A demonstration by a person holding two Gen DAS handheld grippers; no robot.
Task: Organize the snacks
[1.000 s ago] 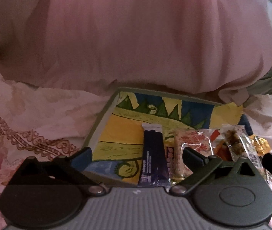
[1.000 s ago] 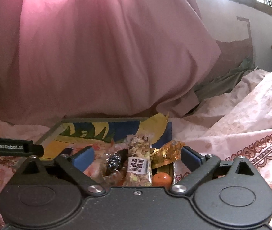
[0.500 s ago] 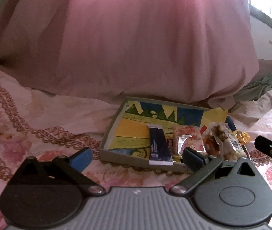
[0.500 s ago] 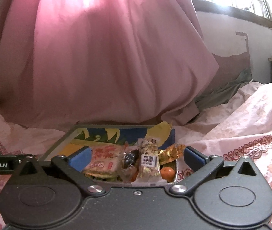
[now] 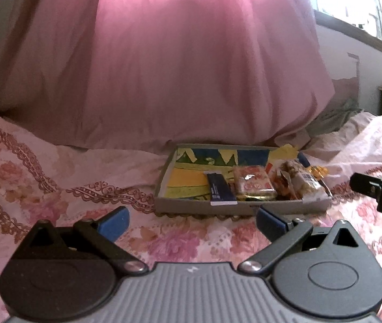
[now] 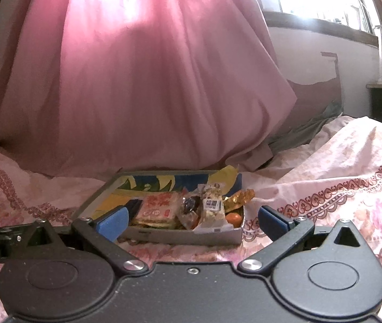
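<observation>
Both grippers have been drawn back from the tray [image 5: 240,206] — left gripper [image 5: 192,219] and right gripper [image 6: 192,219] are spread wide (nothing held). The snacks [image 6: 182,208] are crowded at the tray's right end; a careless reach could spill them.

A floral pink bedspread [image 5: 56,177] carries 1 shallow snack tray [image 5: 217,208] and a pink curtain's hem [image 6: 137,107].

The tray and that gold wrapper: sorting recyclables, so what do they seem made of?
Tray: likely cardboard; matte grey walls, printed paper lining. Gold wrapper: seemingly metallised foil or film; shiny, crinkled, glinting.
</observation>
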